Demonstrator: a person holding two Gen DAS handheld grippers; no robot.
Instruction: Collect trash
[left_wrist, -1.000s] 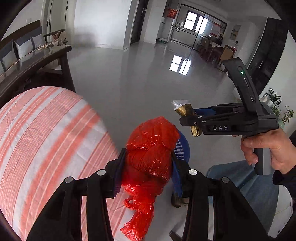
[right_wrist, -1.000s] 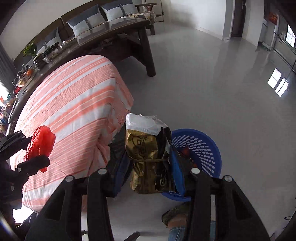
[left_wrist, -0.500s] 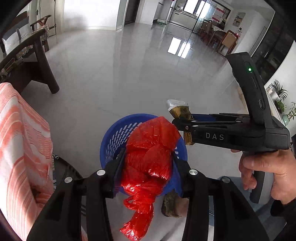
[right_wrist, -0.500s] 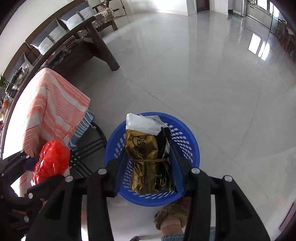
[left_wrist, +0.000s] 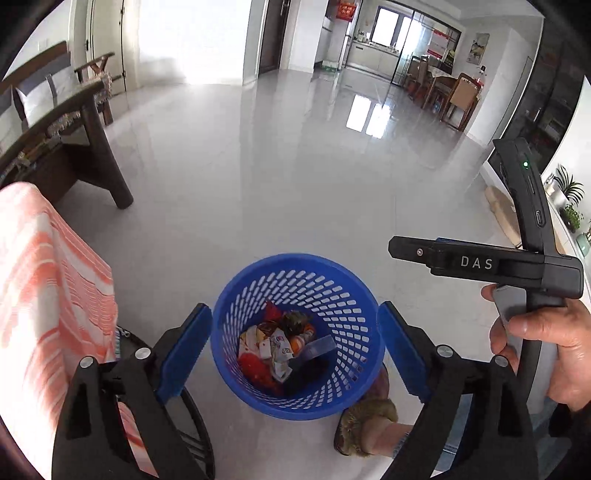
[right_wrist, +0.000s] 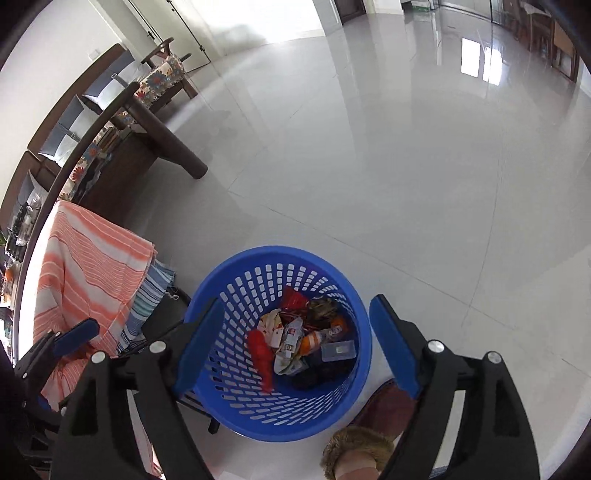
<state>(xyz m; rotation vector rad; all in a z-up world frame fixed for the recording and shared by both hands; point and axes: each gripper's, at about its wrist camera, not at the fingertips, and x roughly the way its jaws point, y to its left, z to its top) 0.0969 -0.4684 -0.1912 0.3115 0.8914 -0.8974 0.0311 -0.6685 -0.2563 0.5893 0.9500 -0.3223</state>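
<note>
Both tools hang over the bin with nothing in them: the left gripper (left_wrist: 295, 347) has its blue fingers (left_wrist: 183, 349) spread wide apart to either side of the blue basket (left_wrist: 236, 295), and the right gripper (right_wrist: 297, 343) stands the same way, fingers apart and empty, above the same basket (right_wrist: 236, 273). The trash (right_wrist: 295, 341) lies on the basket's bottom, a loose heap of wrappers, a red scrap near the left wall and a clear lid towards the right wall (individual items are too jumbled to name further). A furry slipper (left_wrist: 364, 428) sits just beside the basket's near edge on the floor. To the left stands a striped orange cloth (left_wrist: 44, 295) draped over a frame, close to the basket's left rim; beyond it a dark wooden table (right_wrist: 147, 136), then open tiled floor (left_wrist: 295, 166). Judgement: the drop-off step appears complete. The next move calls for lifting both grippers clear of the rim and seeking any remaining litter, none of which shows on the visible floor.
</note>
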